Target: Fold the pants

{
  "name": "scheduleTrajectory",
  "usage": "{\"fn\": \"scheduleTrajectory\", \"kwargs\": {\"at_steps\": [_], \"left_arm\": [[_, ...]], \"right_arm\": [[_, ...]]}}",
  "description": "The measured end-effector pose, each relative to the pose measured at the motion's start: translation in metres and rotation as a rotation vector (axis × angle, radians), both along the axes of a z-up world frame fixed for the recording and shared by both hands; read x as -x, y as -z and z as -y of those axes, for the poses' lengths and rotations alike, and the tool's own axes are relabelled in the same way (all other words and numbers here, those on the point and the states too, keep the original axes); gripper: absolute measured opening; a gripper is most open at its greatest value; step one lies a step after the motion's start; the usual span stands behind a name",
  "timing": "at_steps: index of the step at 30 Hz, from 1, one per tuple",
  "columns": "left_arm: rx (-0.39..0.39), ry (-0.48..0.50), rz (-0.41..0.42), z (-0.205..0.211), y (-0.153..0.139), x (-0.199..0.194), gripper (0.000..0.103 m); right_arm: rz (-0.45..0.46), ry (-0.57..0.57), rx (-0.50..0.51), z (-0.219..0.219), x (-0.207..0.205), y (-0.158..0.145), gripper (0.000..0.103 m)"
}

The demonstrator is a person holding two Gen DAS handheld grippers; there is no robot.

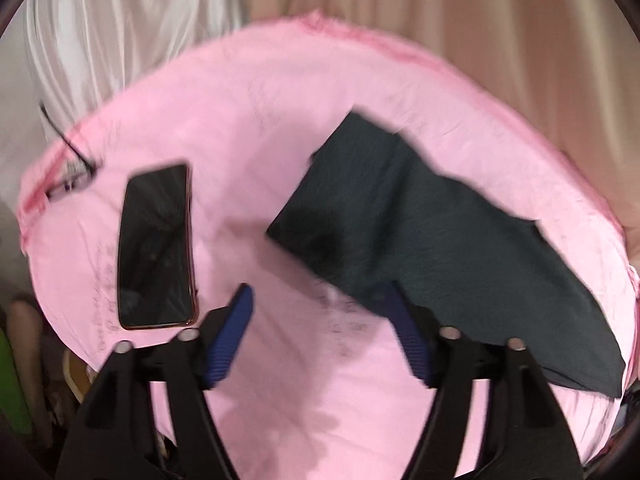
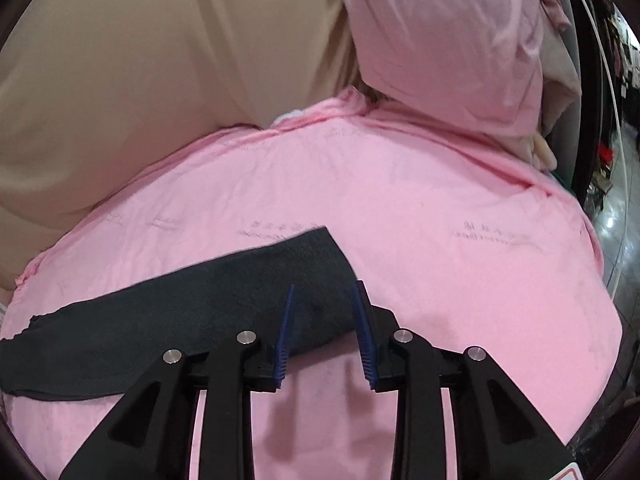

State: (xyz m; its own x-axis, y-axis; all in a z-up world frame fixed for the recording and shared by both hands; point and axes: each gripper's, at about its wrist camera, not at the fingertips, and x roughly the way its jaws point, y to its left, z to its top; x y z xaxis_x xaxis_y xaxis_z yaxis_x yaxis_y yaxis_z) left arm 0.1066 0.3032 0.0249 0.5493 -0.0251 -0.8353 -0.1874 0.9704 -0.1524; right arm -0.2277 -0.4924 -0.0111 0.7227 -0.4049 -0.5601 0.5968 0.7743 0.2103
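Dark grey pants lie flat in a long folded strip on a pink sheet. My left gripper is open and empty, hovering over the sheet at the strip's near edge. Its right finger is over the cloth. In the right wrist view the pants run from the left edge to the centre. My right gripper is open above the strip's right end, with dark cloth showing between its blue pads.
A black phone lies on the sheet left of the pants. Glasses sit at the sheet's far left edge. A pink pillow lies beyond the sheet. Beige curtains hang behind.
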Motion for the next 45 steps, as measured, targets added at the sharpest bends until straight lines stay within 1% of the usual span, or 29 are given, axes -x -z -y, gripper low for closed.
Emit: {"fn": "scheduleTrajectory", "kwargs": {"at_steps": [2, 4, 5, 6, 9, 10, 11, 12, 13, 14, 17, 19, 20, 22, 24, 26, 27, 28, 29, 30, 31, 32, 33, 34, 36, 37, 39, 41, 45], "left_arm": [[-0.019, 0.035, 0.052, 0.018, -0.021, 0.005, 0.073], [-0.025, 0.079, 0.094, 0.041, -0.032, 0.004, 0.081], [-0.025, 0.112, 0.109, 0.056, -0.033, 0.0, 0.09], [-0.028, 0.137, 0.113, 0.069, -0.028, -0.004, 0.091], [-0.037, 0.216, 0.056, 0.103, 0.003, -0.023, 0.09], [-0.023, 0.238, 0.029, 0.111, 0.015, -0.028, 0.088], [-0.007, 0.278, -0.014, 0.12, 0.032, -0.033, 0.078], [0.002, 0.314, -0.057, 0.126, 0.047, -0.036, 0.062], [0.004, 0.33, -0.086, 0.128, 0.056, -0.037, 0.057], [-0.012, 0.344, -0.117, 0.128, 0.07, -0.036, 0.055], [-0.022, 0.39, -0.106, 0.118, 0.076, -0.028, 0.053], [-0.005, 0.397, -0.158, 0.108, 0.085, -0.027, 0.047], [-0.015, 0.411, -0.13, 0.108, 0.084, -0.022, 0.044], [-0.033, 0.419, -0.122, 0.104, 0.084, -0.017, 0.038], [-0.022, 0.424, -0.117, 0.101, 0.083, -0.014, 0.039], [0.021, 0.433, -0.107, 0.1, 0.077, -0.006, 0.039], [0.055, 0.456, -0.081, 0.101, 0.069, -0.003, 0.041], [0.066, 0.467, -0.056, 0.103, 0.062, -0.001, 0.044], [0.066, 0.476, -0.027, 0.106, 0.055, -0.001, 0.054], [0.06, 0.481, 0.005, 0.108, 0.048, -0.003, 0.068], [0.048, 0.479, 0.031, 0.109, 0.044, -0.006, 0.073], [0.018, 0.463, 0.035, 0.11, 0.045, -0.013, 0.075], [-0.001, 0.449, 0.016, 0.11, 0.049, -0.019, 0.075], [-0.016, 0.421, -0.041, 0.107, 0.062, -0.029, 0.075], [0.005, 0.407, -0.107, 0.095, 0.081, -0.038, 0.075], [0.009, 0.412, -0.086, 0.094, 0.08, -0.036, 0.075], [-0.001, 0.421, -0.087, 0.092, 0.075, -0.03, 0.074], [-0.004, 0.41, -0.074, 0.084, 0.069, -0.024, 0.073], [0.007, 0.344, 0.027, 0.05, 0.035, -0.019, 0.073]], "right_arm": [[0.046, -0.103, 0.035, -0.032, -0.023, -0.024, 0.03], [0.066, -0.248, 0.043, -0.069, -0.058, -0.04, 0.032], [0.066, -0.347, 0.036, -0.094, -0.082, -0.045, 0.033], [0.059, -0.443, 0.018, -0.117, -0.107, -0.047, 0.035], [0.0, -0.668, -0.011, -0.186, -0.179, -0.041, 0.035], [-0.025, -0.721, 0.002, -0.209, -0.201, -0.037, 0.035], [-0.055, -0.766, 0.022, -0.233, -0.228, -0.031, 0.035], [-0.086, -0.811, 0.027, -0.253, -0.252, -0.025, 0.035], [-0.111, -0.844, 0.034, -0.272, -0.274, -0.019, 0.032], [-0.128, -0.866, 0.042, -0.287, -0.29, -0.014, 0.032], [-0.217, -0.933, 0.067, -0.33, -0.342, 0.009, 0.032], [-0.274, -0.964, 0.066, -0.353, -0.374, 0.025, 0.032], [-0.284, -0.972, 0.064, -0.36, -0.383, 0.031, 0.032], [-0.308, -0.989, 0.061, -0.375, -0.405, 0.04, 0.032], [-0.33, -1.007, 0.057, -0.387, -0.417, 0.048, 0.032], [-0.35, -1.028, 0.071, -0.397, -0.424, 0.053, 0.032], [-0.366, -1.035, 0.081, -0.401, -0.428, 0.057, 0.029], [-0.382, -1.042, 0.092, -0.407, -0.433, 0.061, 0.019], [-0.383, -1.059, 0.095, -0.411, -0.435, 0.063, 0.009], [-0.371, -1.058, 0.116, -0.414, -0.436, 0.059, 0.003], [-0.34, -1.042, 0.162, -0.415, -0.436, 0.052, 0.003], [-0.307, -1.034, 0.171, -0.413, -0.436, 0.045, 0.003], [-0.283, -1.029, 0.142, -0.408, -0.44, 0.041, 0.003], [-0.289, -1.02, 0.114, -0.403, -0.448, 0.044, 0.003], [-0.373, -1.027, 0.121, -0.404, -0.464, 0.064, 0.003], [-0.375, -1.036, 0.137, -0.407, -0.465, 0.067, 0.003], [-0.341, -1.044, 0.151, -0.408, -0.456, 0.056, 0.005], [-0.264, -1.025, 0.162, -0.405, -0.438, 0.039, 0.009], [-0.203, -1.041, 0.165, -0.406, -0.4, 0.021, 0.011]]}}
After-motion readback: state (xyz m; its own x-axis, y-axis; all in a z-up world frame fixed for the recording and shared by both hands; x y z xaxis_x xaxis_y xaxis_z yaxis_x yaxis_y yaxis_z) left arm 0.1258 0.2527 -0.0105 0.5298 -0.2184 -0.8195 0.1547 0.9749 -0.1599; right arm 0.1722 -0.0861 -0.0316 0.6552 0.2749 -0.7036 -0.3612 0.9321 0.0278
